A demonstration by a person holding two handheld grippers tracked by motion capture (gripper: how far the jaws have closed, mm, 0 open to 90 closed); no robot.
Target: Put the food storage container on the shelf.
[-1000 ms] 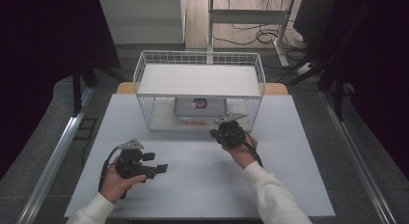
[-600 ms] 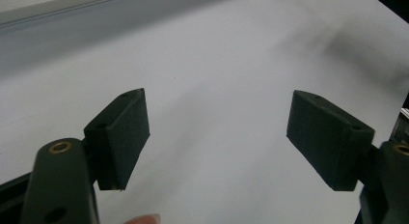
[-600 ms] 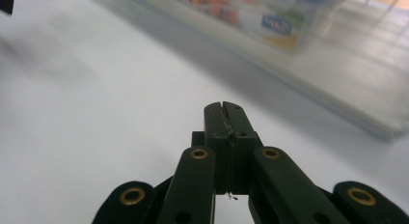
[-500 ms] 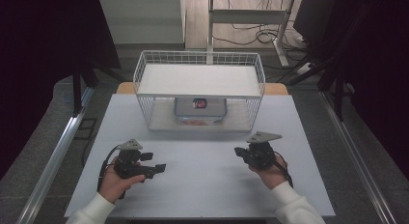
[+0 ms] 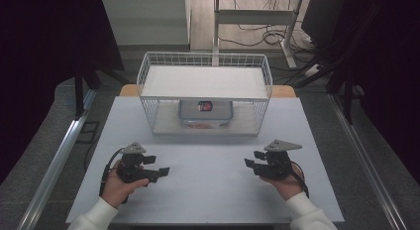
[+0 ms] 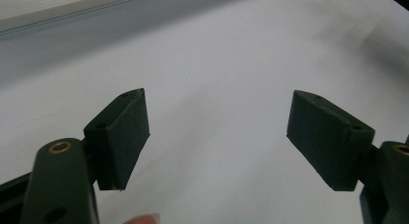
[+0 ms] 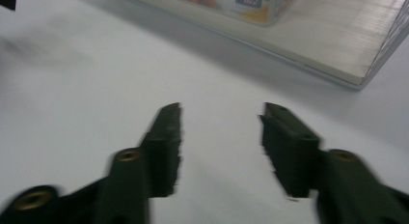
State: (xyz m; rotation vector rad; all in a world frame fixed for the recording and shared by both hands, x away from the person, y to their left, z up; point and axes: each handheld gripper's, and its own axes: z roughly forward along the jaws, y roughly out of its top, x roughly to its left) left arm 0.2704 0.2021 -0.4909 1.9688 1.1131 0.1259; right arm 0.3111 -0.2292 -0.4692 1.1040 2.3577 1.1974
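Both grippers, left gripper (image 5: 157, 167) and right gripper (image 5: 251, 158), rest spread and empty, apparently parked near the wire rack (image 5: 205, 73)

A lab or test room, by the look of it. A white table (image 5: 208, 190) stands between dark curtains (image 5: 49, 46) (cables (image 5: 257, 39) trail across the floor behind).
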